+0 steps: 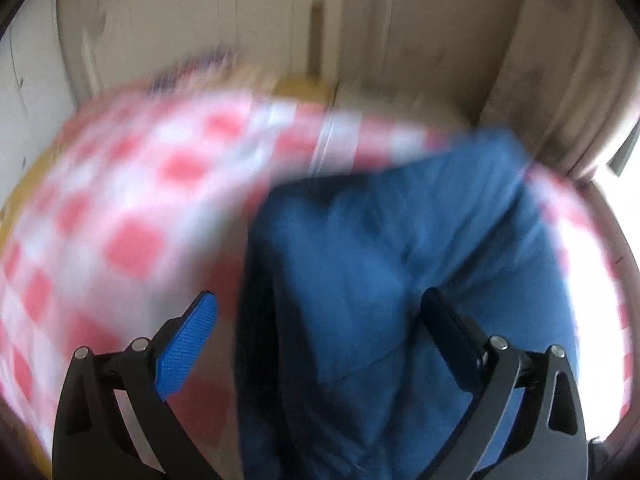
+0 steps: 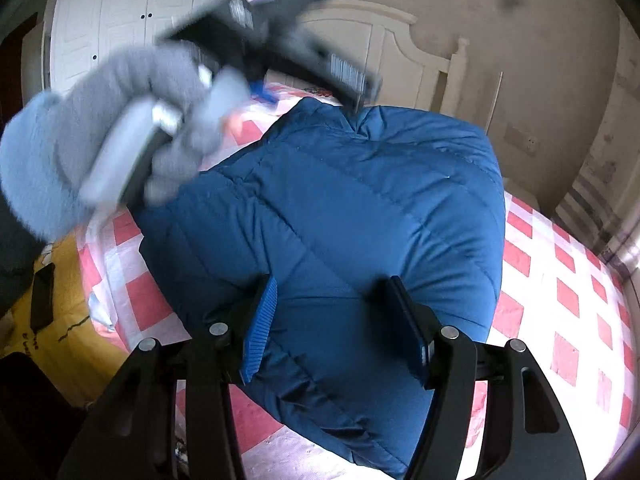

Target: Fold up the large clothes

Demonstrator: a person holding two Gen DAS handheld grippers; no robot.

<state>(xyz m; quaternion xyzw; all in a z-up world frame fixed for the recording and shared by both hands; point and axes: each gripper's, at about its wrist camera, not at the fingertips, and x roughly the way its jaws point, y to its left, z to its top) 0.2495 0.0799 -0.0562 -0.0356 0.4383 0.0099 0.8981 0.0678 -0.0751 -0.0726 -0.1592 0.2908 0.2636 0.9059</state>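
Note:
A blue puffer jacket lies folded in a bulky stack on the red-and-white checked bedspread. My right gripper hovers over its near edge, open, with the jacket showing between the blue pads but not pinched. In the blurred left wrist view the same jacket sits under my left gripper, whose fingers stand wide apart, one over the bedspread and one over the jacket. A hand in a fluffy grey sleeve holds that left gripper above the jacket's far left corner.
A white headboard closes the far end of the bed and white wardrobe doors stand behind it to the left. A yellow cloth with a dark flat object on it lies along the bed's left edge.

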